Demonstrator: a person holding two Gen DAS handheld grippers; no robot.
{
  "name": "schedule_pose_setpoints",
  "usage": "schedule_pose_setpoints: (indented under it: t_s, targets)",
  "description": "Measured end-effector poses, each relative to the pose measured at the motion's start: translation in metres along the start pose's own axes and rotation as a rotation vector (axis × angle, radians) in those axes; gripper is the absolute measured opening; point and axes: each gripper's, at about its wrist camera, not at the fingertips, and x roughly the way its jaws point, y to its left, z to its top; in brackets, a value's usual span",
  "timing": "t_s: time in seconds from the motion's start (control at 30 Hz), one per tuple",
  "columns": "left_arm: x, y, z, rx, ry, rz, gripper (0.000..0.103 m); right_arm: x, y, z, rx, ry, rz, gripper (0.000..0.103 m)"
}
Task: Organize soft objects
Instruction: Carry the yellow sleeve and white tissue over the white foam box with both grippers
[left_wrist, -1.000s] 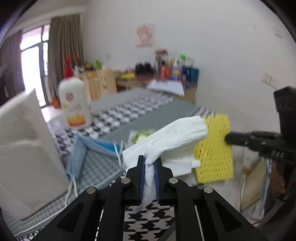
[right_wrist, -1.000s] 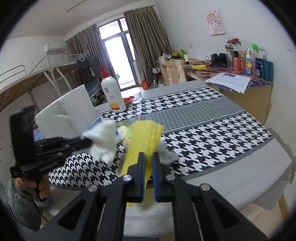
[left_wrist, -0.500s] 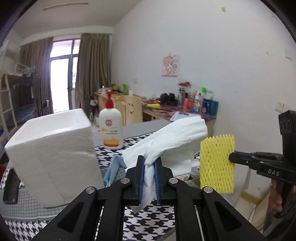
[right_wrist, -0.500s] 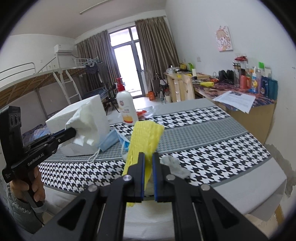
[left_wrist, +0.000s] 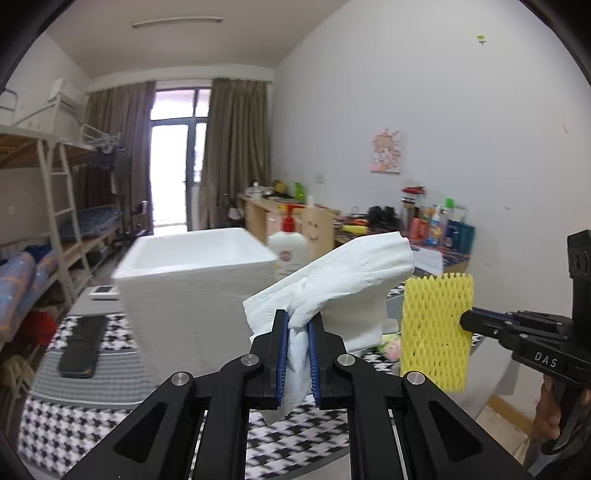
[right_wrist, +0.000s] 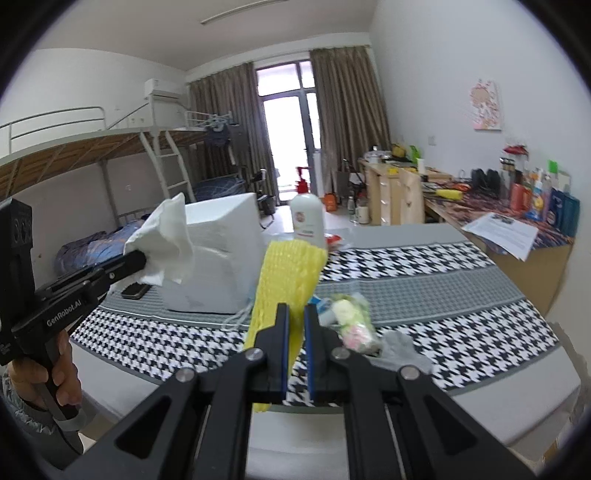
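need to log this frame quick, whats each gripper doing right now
Left gripper: shut on the white tissue, held up off the table.
Right gripper: shut on the yellow foam net, also held up off the table.

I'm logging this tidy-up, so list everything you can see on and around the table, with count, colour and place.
Crumpled tissue sheet: one, white, clamped in the left gripper, in the air.
Foam mesh sleeve: one, yellow, clamped in the right gripper, in the air.
Foam box: one, white, open-topped, on the table's grey band.
Pump lotion bottle: one, white with red pump, behind the box.
Phone: one, black, flat on the table left of the box.
Wrapped soft bundle: one, pale green and pink, on the table.
Crumpled grey piece: one, near the table's front edge.
Houndstooth tablecloth: one, black and white.
Left gripper: black, shut.
Right gripper: black, shut.
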Motion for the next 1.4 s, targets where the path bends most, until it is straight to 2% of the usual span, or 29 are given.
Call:
schedule_pose_setpoints:
  t_s: [0.23, 0.57, 0.93, 1.4]
  targets:
    - [-0.026, 0.018, -0.011, -0.022, -0.009, 0.144, 0.011, 0.013, 0.034, 0.002, -0.061, -0.002, 0.079, 0.01]
    - [-0.045, 0.036, -0.024, -0.079, -0.017, 0.234, 0.011, 0.02, 0.064, -0.006, -0.117, -0.001, 0.141, 0.01]
    - [-0.047, 0.044, -0.026, -0.09, -0.013, 0.236, 0.011, 0.019, 0.07, -0.003, -0.131, -0.01, 0.138, 0.01]
    - [-0.046, 0.055, 0.0, -0.082, -0.034, 0.244, 0.011, 0.019, 0.077, 0.032, -0.162, -0.059, 0.131, 0.01]
